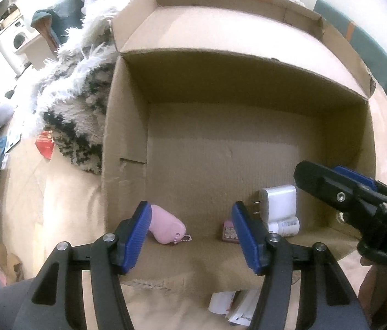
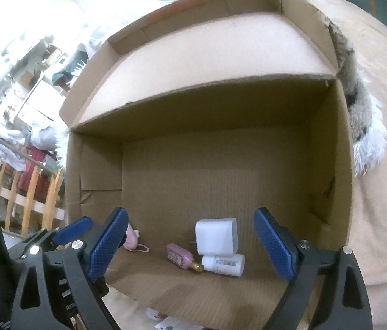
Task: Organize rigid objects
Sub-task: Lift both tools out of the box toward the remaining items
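An open cardboard box (image 1: 127, 126) (image 2: 328, 170) lies in front of both grippers. Inside near its front wall lie a pink oblong case with a bead chain (image 1: 166, 227) (image 2: 131, 239), a small pink perfume bottle (image 1: 229, 231) (image 2: 181, 255), a white plug charger (image 1: 278, 200) (image 2: 216, 235) and a white pill bottle (image 1: 285, 227) (image 2: 225, 265). My left gripper (image 1: 190, 236) is open and empty above the box's front edge. My right gripper (image 2: 190, 250) is open and empty over the same edge; it shows at the right in the left wrist view (image 1: 339, 189).
A shaggy white and grey rug (image 1: 75, 90) (image 2: 363, 126) lies beside the box on a beige floor (image 2: 385, 82). White papers or cartons (image 1: 231, 305) lie in front of the box. Wooden railing (image 2: 28, 187) and household clutter stand at the left.
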`<move>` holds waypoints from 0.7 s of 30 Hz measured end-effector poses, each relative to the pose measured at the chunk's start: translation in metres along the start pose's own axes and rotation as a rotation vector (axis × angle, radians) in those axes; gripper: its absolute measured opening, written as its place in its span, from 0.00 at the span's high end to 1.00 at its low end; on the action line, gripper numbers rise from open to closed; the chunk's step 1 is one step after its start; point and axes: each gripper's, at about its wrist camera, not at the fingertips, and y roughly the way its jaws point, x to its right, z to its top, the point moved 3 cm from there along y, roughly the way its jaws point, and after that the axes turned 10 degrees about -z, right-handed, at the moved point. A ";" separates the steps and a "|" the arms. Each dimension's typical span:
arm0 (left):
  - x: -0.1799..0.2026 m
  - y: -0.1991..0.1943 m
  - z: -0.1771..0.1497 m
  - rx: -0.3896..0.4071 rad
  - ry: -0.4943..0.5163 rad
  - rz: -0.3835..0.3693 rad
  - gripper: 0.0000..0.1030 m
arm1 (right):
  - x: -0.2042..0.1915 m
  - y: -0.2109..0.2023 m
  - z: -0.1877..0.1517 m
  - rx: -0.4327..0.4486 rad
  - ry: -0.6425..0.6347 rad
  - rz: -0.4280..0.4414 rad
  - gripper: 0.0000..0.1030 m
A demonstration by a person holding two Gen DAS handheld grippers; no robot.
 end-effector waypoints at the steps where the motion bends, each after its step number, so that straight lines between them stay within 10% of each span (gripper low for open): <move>1: 0.000 -0.001 0.000 0.003 -0.001 0.000 0.44 | 0.000 -0.003 0.000 0.005 -0.002 0.001 0.04; 21: -0.019 -0.081 -0.019 0.086 -0.049 -0.009 0.44 | -0.012 -0.093 -0.024 0.080 -0.004 -0.007 0.05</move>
